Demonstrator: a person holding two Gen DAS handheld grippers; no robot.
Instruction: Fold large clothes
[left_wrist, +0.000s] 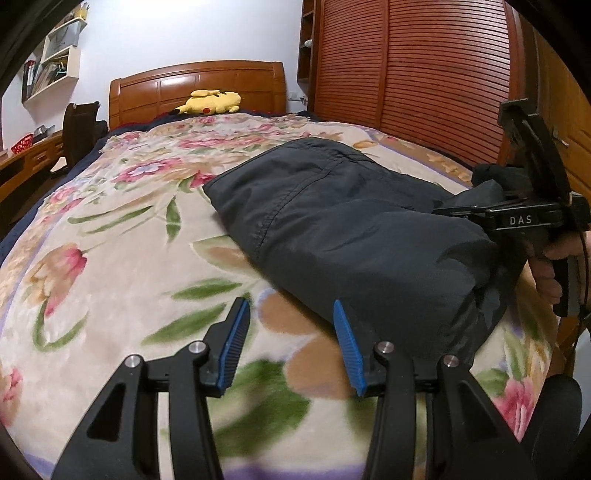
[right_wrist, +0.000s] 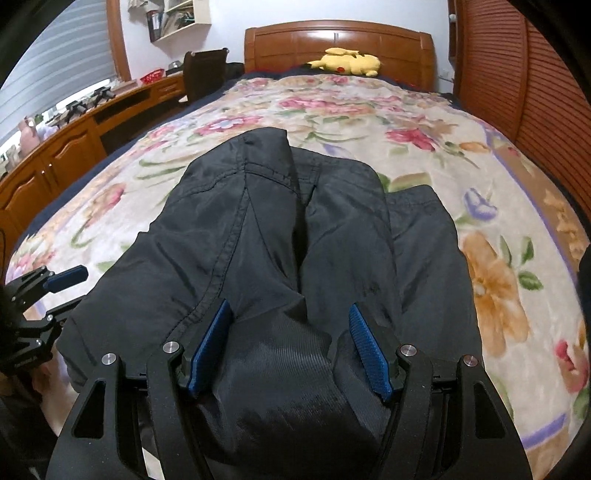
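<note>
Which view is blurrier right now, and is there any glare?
Left wrist: blanket near the left gripper is smeared, jacket soft. Right wrist: jacket seams sharp, ribbed fabric between the right gripper fingers slightly soft. Glare only on the headboard.

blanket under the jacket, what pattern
Floral: pink and orange flowers with green leaves on cream blanket; clearest in the left wrist view.

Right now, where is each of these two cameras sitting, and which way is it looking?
Left wrist view: rides on the left gripper, facing up the floral-blanketed bed toward the wooden headboard; its open jaws hang over bare blanket, with the right gripper and a hand at right.
Right wrist view: rides on the right gripper, facing the same way; its open jaws straddle the dark padded garment, with the left gripper at far left.
Shared: bed, garment, headboard, yellow plush toy.
</note>
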